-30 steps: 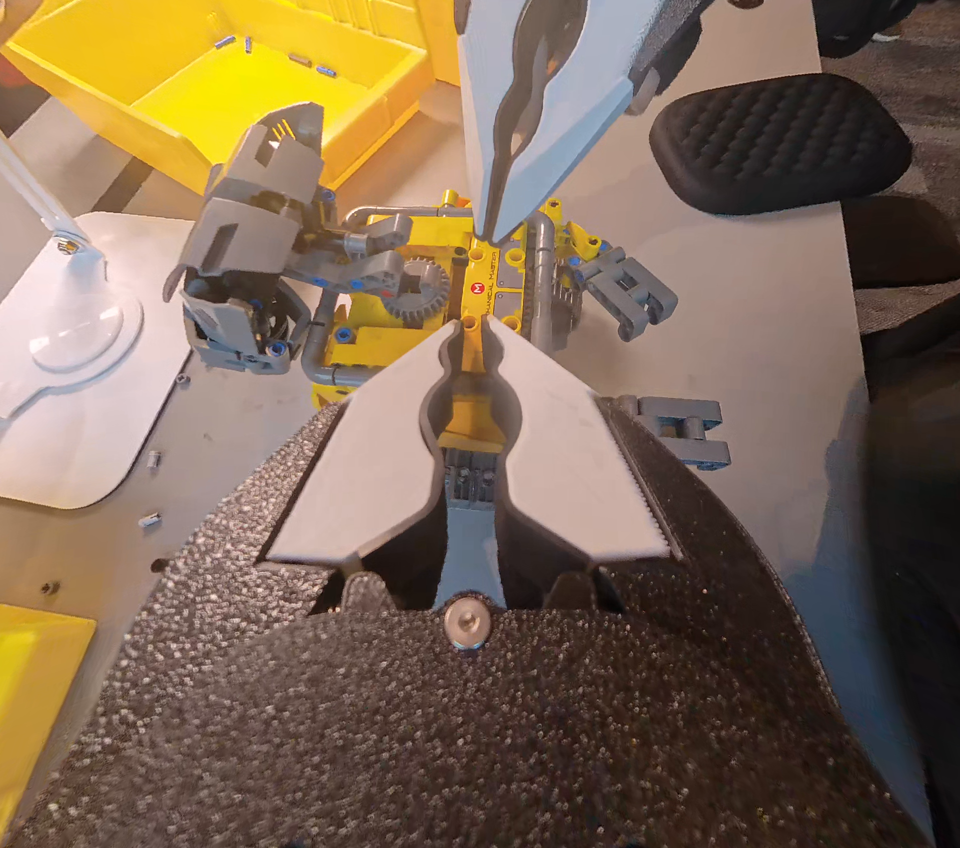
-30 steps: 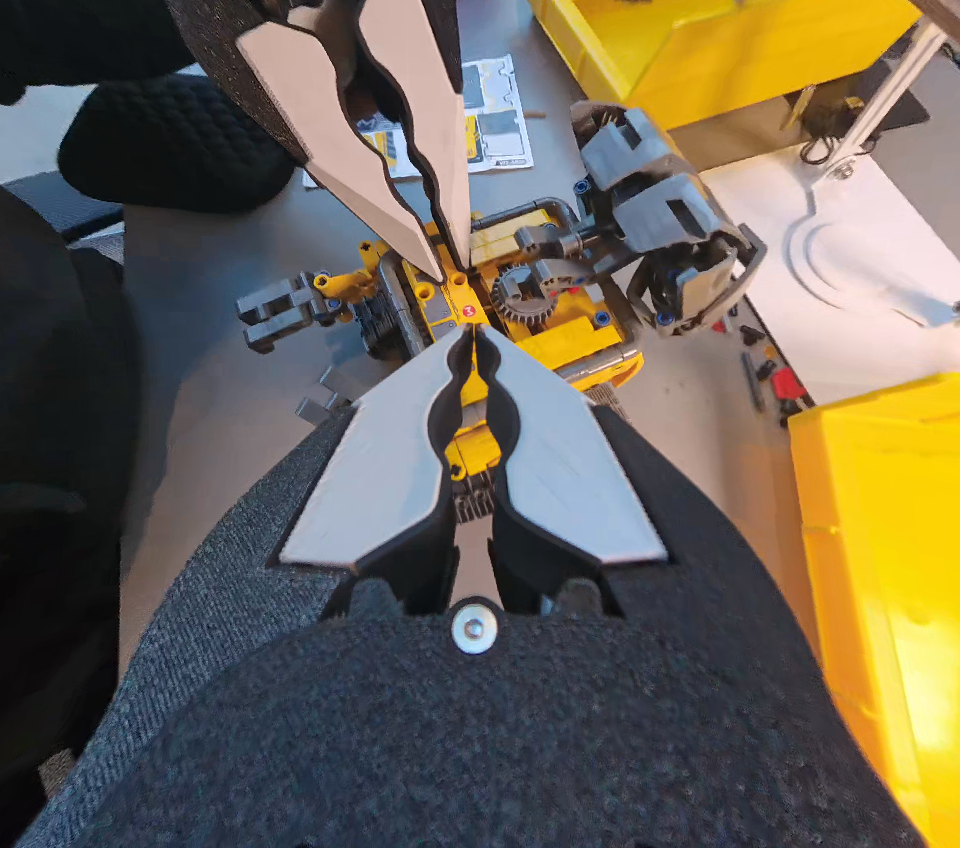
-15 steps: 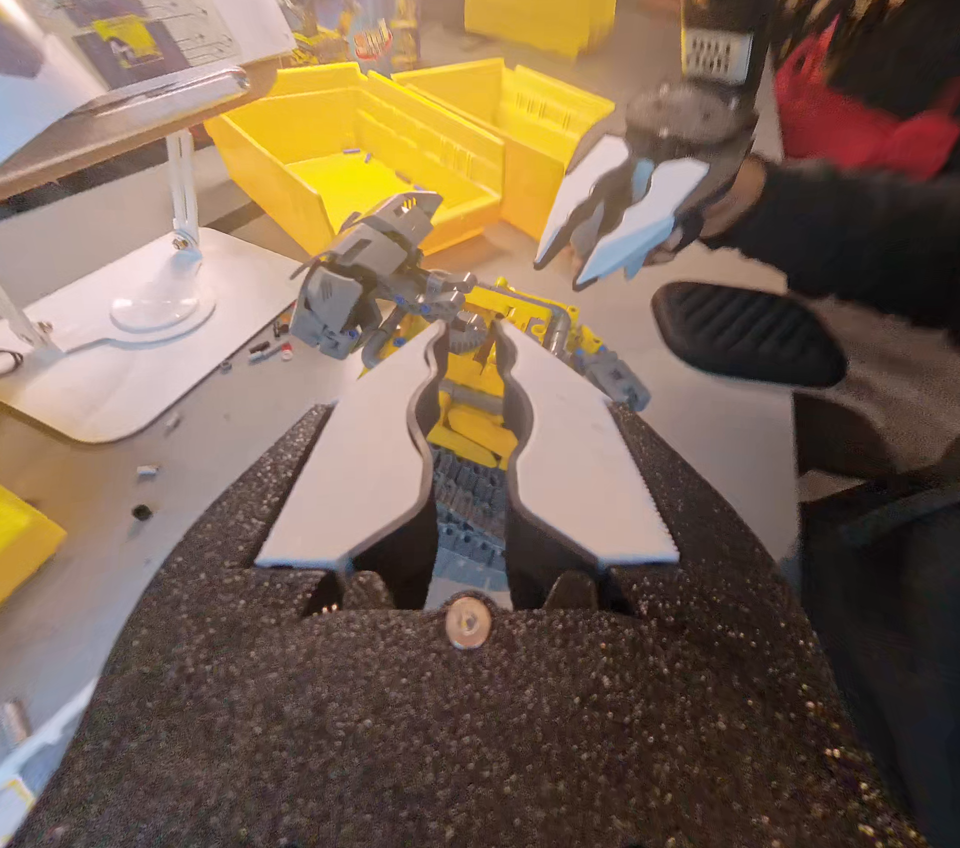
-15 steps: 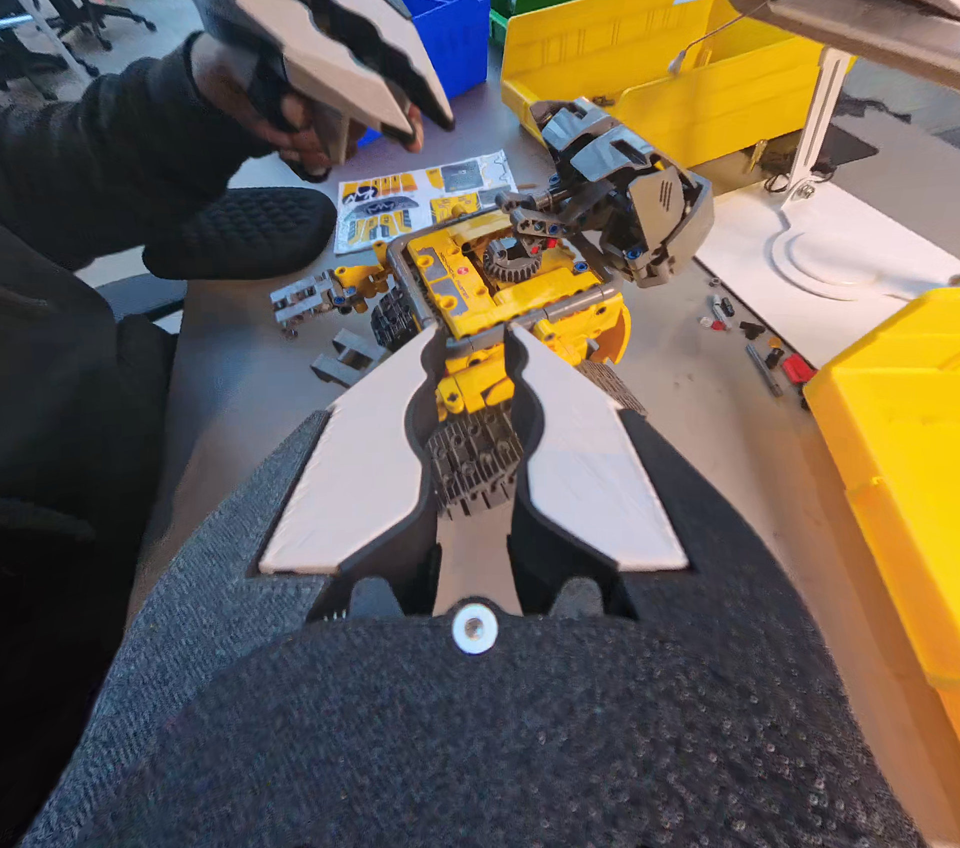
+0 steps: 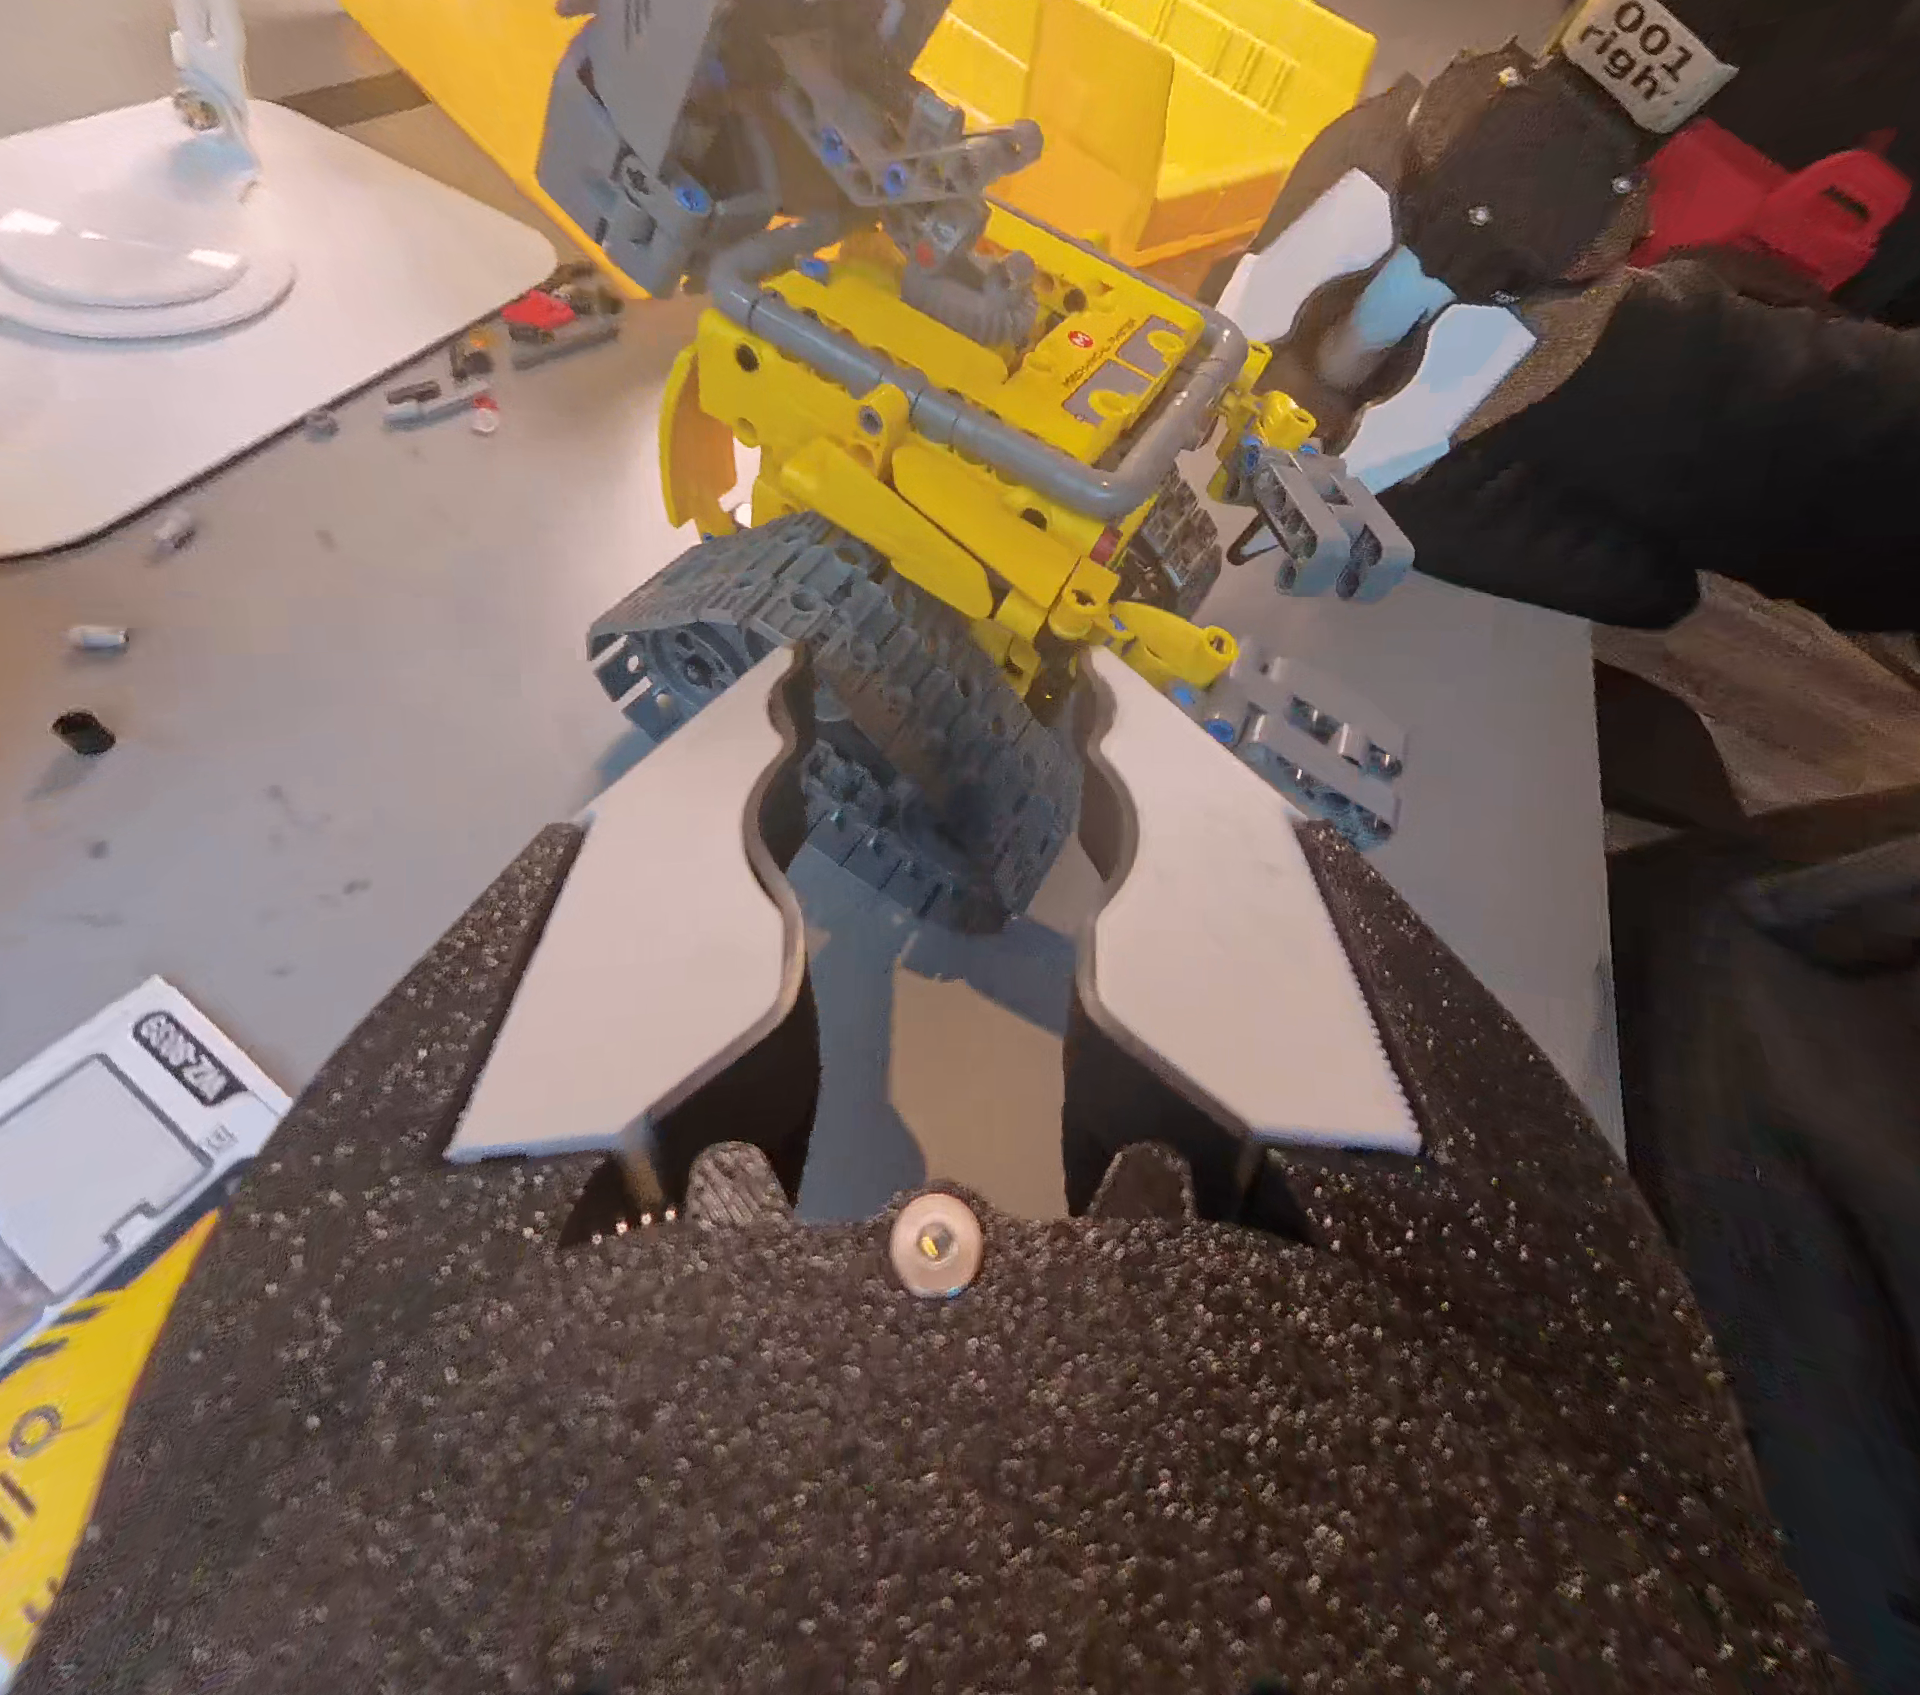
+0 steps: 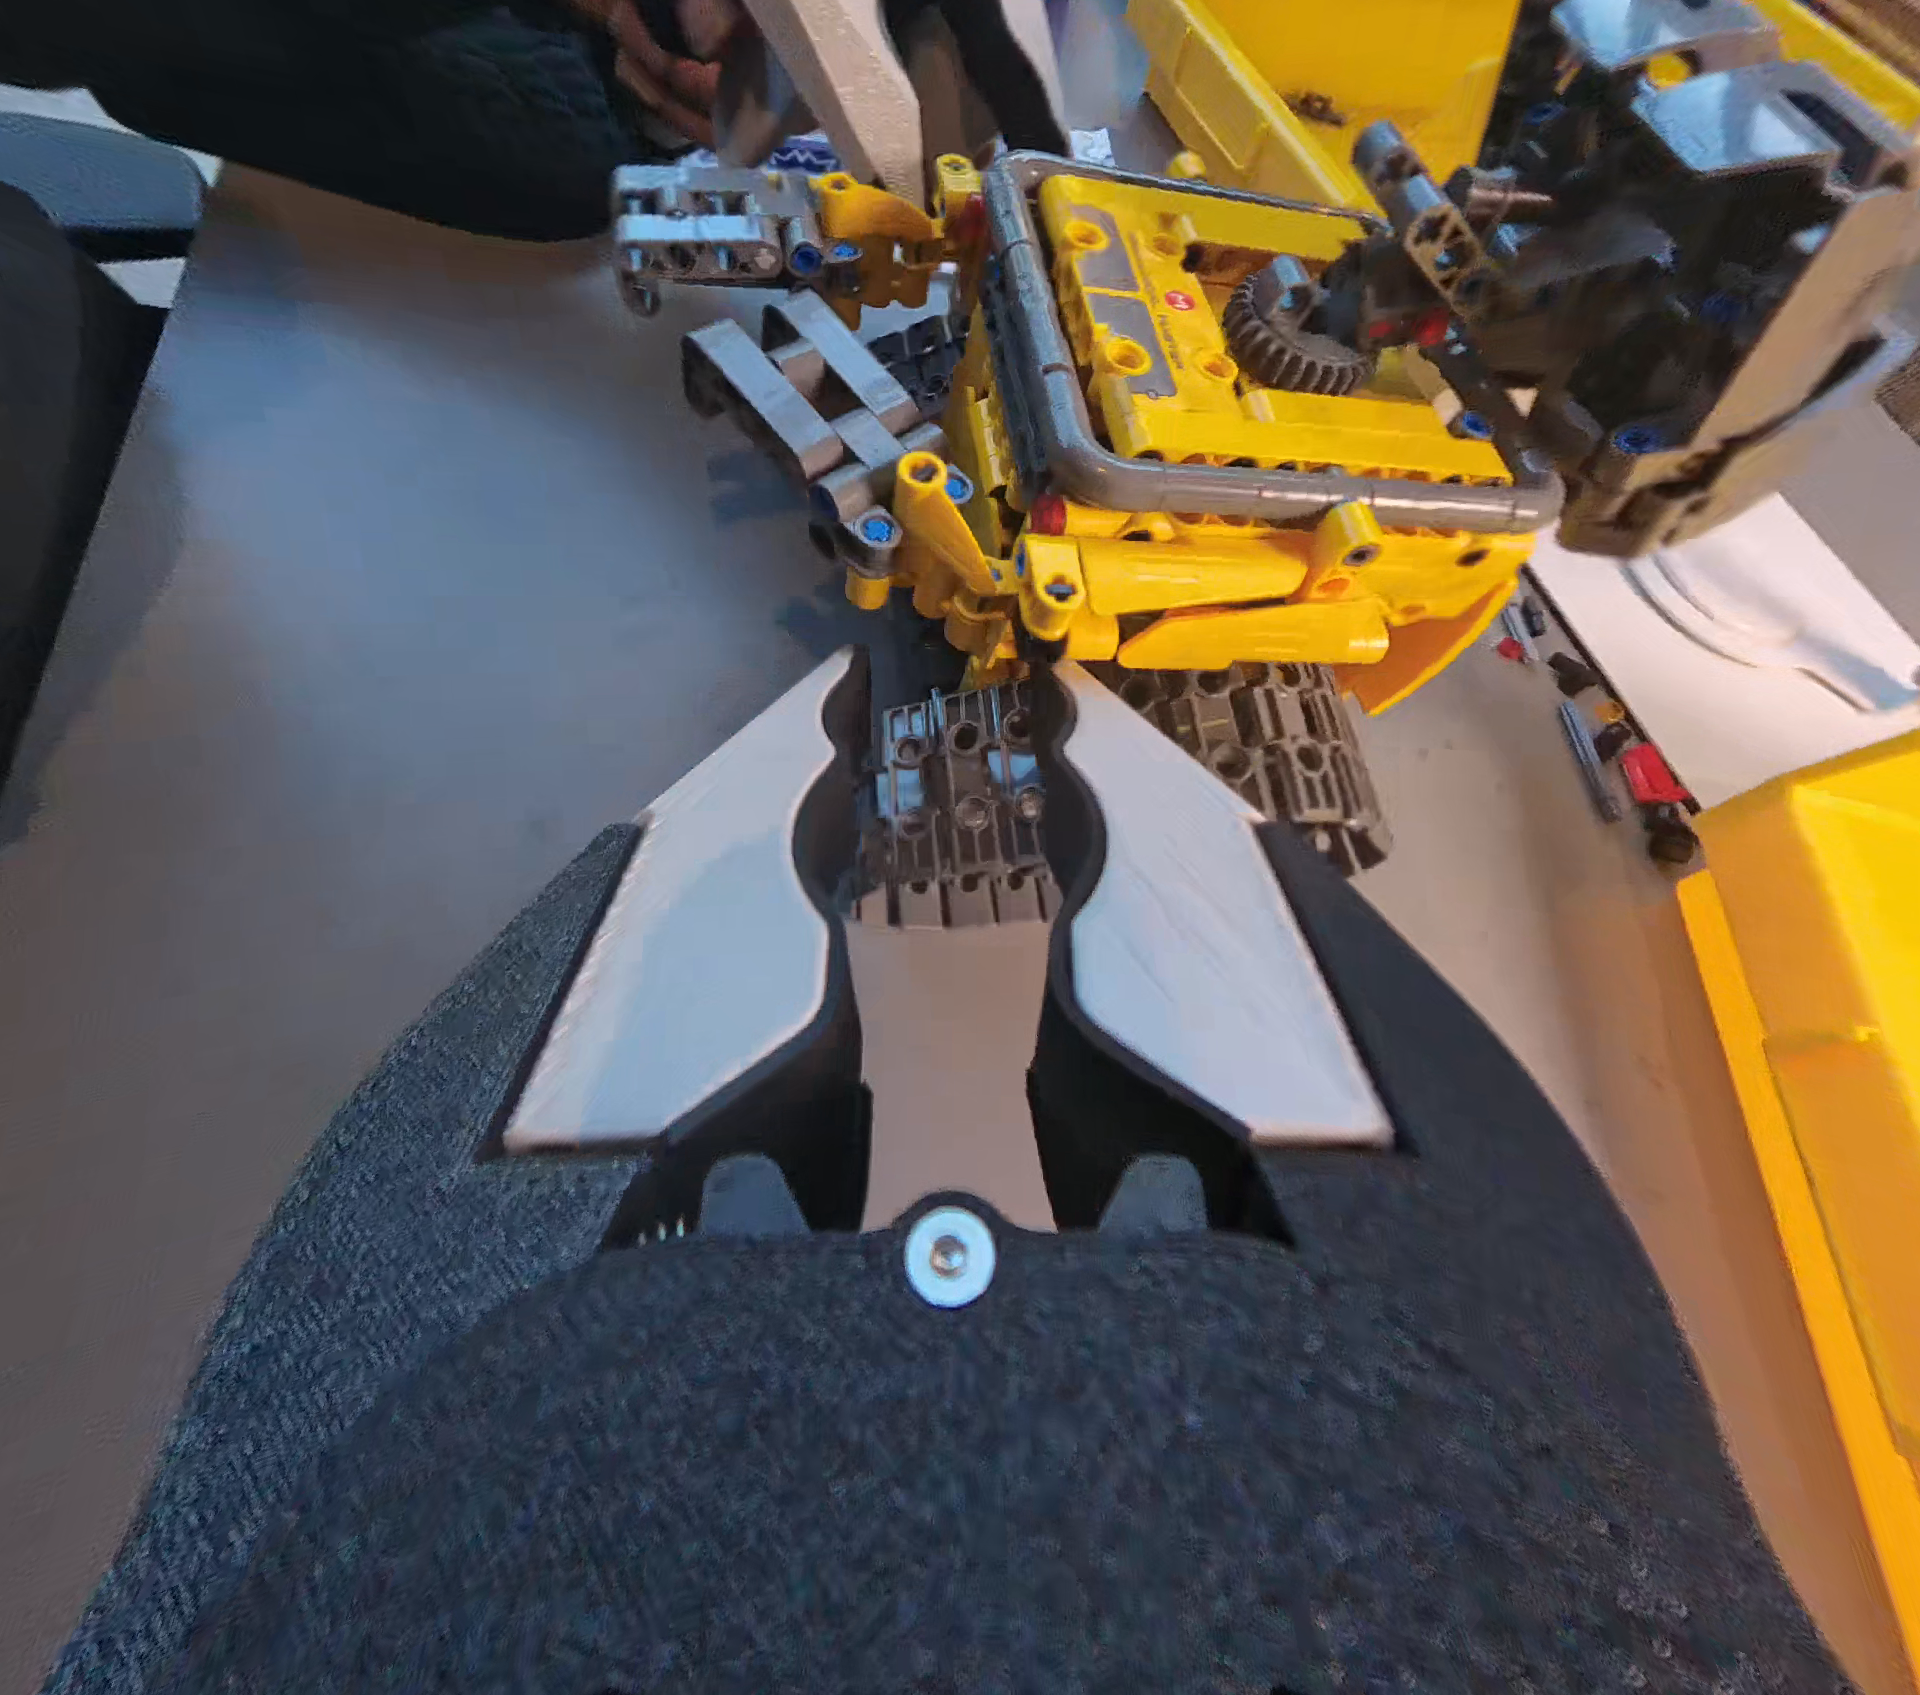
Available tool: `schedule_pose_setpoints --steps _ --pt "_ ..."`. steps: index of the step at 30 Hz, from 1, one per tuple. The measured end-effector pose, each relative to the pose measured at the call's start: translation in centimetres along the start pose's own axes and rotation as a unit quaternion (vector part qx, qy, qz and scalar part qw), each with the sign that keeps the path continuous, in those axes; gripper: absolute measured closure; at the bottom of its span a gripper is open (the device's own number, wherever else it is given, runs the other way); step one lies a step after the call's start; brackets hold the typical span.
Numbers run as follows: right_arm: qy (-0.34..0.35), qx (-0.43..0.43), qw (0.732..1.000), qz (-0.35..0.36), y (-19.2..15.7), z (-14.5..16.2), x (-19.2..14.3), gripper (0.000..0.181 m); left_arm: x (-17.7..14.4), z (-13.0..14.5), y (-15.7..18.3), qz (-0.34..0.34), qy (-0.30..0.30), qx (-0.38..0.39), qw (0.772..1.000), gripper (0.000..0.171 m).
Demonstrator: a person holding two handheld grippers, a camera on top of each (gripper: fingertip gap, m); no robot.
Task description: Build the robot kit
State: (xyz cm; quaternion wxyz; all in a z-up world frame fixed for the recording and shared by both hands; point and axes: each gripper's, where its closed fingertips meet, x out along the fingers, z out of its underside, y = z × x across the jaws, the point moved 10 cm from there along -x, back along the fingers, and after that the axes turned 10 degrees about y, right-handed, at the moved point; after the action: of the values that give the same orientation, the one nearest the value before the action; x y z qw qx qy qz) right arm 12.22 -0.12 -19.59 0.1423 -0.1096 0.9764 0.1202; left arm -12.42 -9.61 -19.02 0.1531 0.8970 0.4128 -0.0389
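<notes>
A yellow and grey brick-built robot (image 5: 966,440) with a grey head (image 5: 727,35) and grey tracks stands on the grey table. My left gripper (image 5: 940,669) is open and low at the table, with one grey track (image 5: 935,762) between its fingers. My right gripper (image 6: 951,669) is open on the opposite side, with the other track (image 6: 961,793) between its fingers. I cannot tell if the fingers press the tracks. The robot (image 6: 1195,419) fills the right wrist view. The right gripper (image 5: 1299,388) shows beside the robot's grey arm. The left gripper (image 6: 987,170) shows at the far side.
Yellow bins (image 5: 1091,35) stand behind the robot, and another yellow bin (image 6: 1818,1022) is at the right. A white stand base (image 5: 208,315) has small loose parts (image 5: 520,346) beside it. A grey beam frame (image 5: 1309,741) lies by the robot. A booklet (image 5: 104,1157) lies near the left gripper. The tips of one gripper are about 10 cm away from the tips of the other.
Both grippers left the robot's top, where they were nearly shut, swung out, opened wider and came down low, one at each track on opposite sides.
</notes>
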Motion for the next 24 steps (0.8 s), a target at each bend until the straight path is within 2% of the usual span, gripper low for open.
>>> schedule_pose_setpoints --steps 3,5,7,9,12,15,19,20,22,23,24 --pt "0.009 0.004 1.000 -0.001 -1.2 -0.4 0.7 0.165 0.1 -0.3 -2.2 0.059 -0.006 -0.030 0.998 0.127" --pt "0.027 0.013 0.999 -0.034 -2.5 -0.9 1.8 0.172 0.4 -0.4 -4.0 0.079 0.006 -0.043 0.996 0.137" --pt "0.025 -0.003 0.999 -0.027 -3.4 -1.4 3.2 0.169 0.8 -0.7 -5.8 0.061 0.013 -0.058 0.996 0.127" --pt "0.027 -0.018 0.998 -0.044 -3.9 -2.1 3.7 0.165 0.6 -1.3 -6.8 0.022 0.039 -0.055 0.997 0.128" --pt "0.083 -0.017 0.995 -0.056 -3.1 -3.6 2.1 0.165 -1.4 -2.3 -6.5 -0.007 0.105 -0.044 0.993 0.128" --pt "0.104 -0.038 0.994 0.004 -0.5 -3.9 -0.2 0.161 -3.2 -2.7 -5.3 0.013 0.133 -0.035 0.990 0.122" --pt "0.107 -0.059 0.985 0.125 3.8 -4.2 -2.8 0.147 -2.1 -1.9 -2.7 0.072 0.064 0.005 0.995 0.100" --pt "0.115 -0.052 0.981 0.147 4.9 -4.3 -3.4 0.141 -1.4 -1.4 -2.4 0.056 0.041 0.034 0.997 0.102" --pt "0.130 -0.021 0.975 0.177 6.9 -4.1 -4.3 0.130 -0.3 -0.7 -2.4 0.015 -0.005 0.097 0.995 0.119" --pt "0.136 -0.004 0.974 0.183 7.7 -3.8 -4.5 0.125 0.0 -0.6 -2.5 0.014 -0.006 0.108 0.994 0.119" --pt "0.144 0.017 0.972 0.185 8.3 -3.3 -4.6 0.121 0.0 -0.8 -2.7 0.011 0.010 0.105 0.994 0.127"
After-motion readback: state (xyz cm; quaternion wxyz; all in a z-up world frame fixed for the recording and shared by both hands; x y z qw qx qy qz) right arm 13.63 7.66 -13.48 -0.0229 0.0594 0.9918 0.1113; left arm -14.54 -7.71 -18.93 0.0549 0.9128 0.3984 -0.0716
